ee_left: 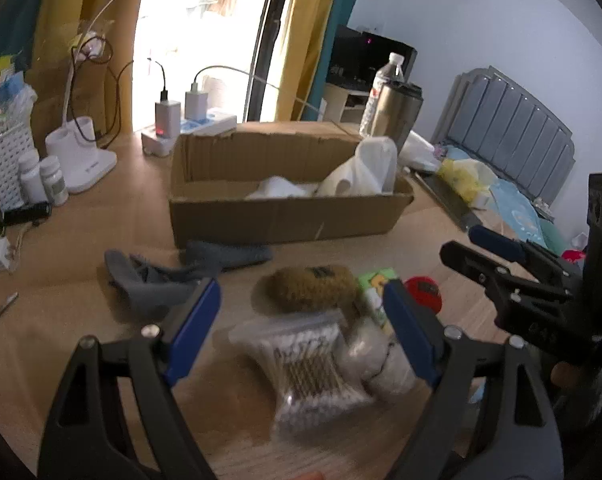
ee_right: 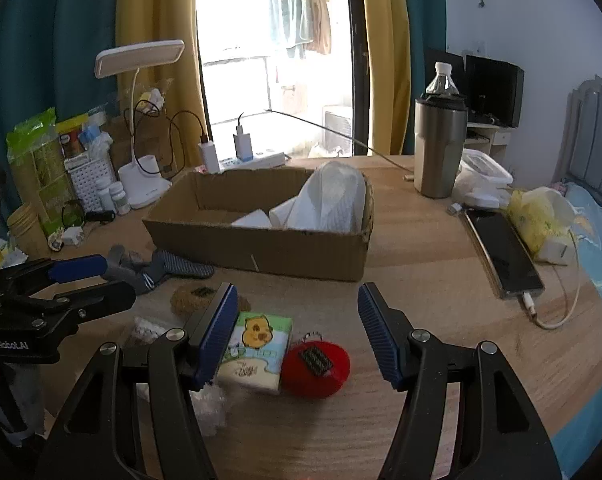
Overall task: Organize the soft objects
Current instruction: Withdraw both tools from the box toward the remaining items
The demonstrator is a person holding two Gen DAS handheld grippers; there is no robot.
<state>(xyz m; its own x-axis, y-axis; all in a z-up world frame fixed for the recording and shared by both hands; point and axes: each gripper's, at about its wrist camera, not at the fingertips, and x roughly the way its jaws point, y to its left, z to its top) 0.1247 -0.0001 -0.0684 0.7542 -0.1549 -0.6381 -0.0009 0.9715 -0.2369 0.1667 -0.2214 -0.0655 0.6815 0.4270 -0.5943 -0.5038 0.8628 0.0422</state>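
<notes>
A: Left gripper (ee_left: 301, 312): jaws spread wide, nothing between the pads. It hangs over a clear bag of cotton swabs (ee_left: 309, 368), blurred, with the brown fuzzy pad (ee_left: 307, 288) just beyond.

B: Right gripper (ee_right: 297, 328): jaws apart, holding nothing. Below the gap lie a tissue pack (ee_right: 257, 348) with a cartoon animal and a red round pouch (ee_right: 316, 364), touching each other. The pack sits close to the left finger; I cannot tell whether they touch.

A: My view shows only slivers of the pack and the pouch behind my right finger. Grey socks (ee_left: 169, 276) lie bunched in front of the cardboard box (ee_left: 285, 216).

B: From here the swabs are mostly hidden. The box holds white soft items (ee_right: 325, 200) heaped at its right end; its left part shows bare floor.

A: Surface: wooden desk (ee_left: 81, 248). Far-left clutter: lamp base (ee_left: 81, 156), pill bottles, white basket. Chargers and a power strip behind the box.

B: Far right: steel tumbler (ee_right: 441, 148), water bottle behind it, phone (ee_right: 505, 252) on a cable, yellow bag at the desk's right edge. Bed beyond the edge, curtains and bright window behind.

A: Free desk: a strip between box front and the object cluster.

B: Also open wood right of the pouch, up to the phone.
</notes>
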